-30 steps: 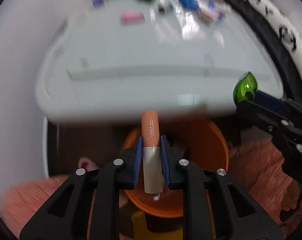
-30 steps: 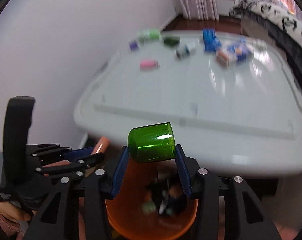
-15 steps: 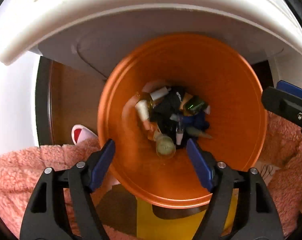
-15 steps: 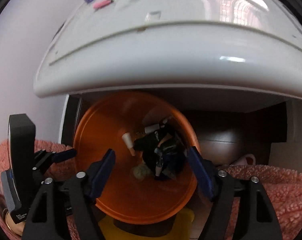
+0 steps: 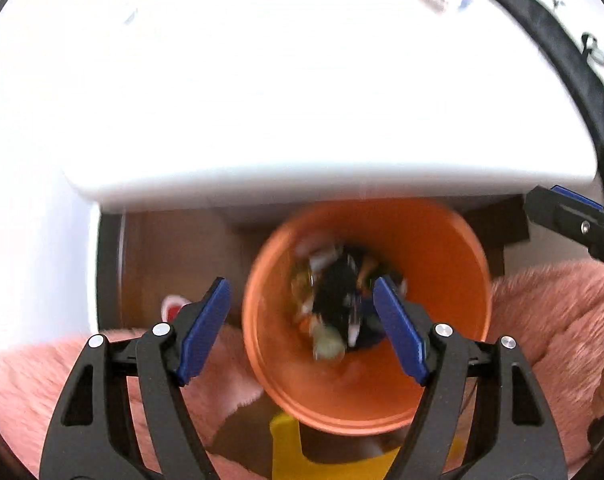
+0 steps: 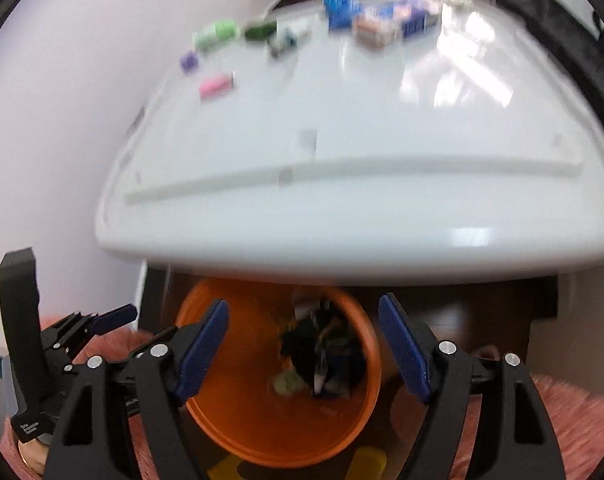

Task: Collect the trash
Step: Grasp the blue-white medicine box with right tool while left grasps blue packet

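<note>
An orange bin stands on the floor below the white table's front edge, with several pieces of trash heaped in its bottom. My left gripper is open and empty above the bin. My right gripper is open and empty above the same bin. On the far part of the table lie a pink item, a purple item, a light green item, a dark green item and blue packets. The left gripper also shows in the right wrist view.
A pink fluffy rug lies on both sides of the bin. A yellow object sits at the bin's near side. A white wall runs along the left. A black-edged patterned cover lies right of the table.
One second ago my left gripper held an orange lipstick tube and my right a green cap. Both opened and the items dropped into the bin. Both views have since tilted up toward the table.
</note>
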A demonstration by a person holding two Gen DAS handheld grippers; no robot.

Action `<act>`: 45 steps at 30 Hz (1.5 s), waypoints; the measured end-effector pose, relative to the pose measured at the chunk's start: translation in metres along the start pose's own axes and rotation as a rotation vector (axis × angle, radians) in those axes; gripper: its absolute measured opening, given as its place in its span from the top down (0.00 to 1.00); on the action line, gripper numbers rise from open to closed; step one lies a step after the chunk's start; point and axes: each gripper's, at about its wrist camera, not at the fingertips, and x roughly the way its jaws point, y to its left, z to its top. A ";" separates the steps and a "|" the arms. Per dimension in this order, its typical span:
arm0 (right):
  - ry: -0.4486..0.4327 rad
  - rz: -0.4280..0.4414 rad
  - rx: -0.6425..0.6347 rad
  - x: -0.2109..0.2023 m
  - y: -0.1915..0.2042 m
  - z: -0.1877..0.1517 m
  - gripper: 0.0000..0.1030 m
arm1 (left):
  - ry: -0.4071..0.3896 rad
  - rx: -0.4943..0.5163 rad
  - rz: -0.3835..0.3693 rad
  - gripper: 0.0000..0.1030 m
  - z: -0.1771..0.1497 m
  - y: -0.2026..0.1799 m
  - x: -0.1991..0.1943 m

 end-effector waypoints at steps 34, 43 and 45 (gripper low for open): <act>-0.108 -0.388 0.364 0.096 -0.089 0.277 0.46 | -0.287 -0.155 0.022 0.30 0.160 0.072 -0.010; -0.289 -0.201 0.103 -0.016 -0.049 0.159 0.46 | -0.216 -0.145 -0.051 0.30 0.150 0.077 0.014; -0.332 -0.167 0.104 -0.031 -0.050 0.144 0.46 | -0.227 -0.117 -0.080 0.30 0.150 0.072 0.016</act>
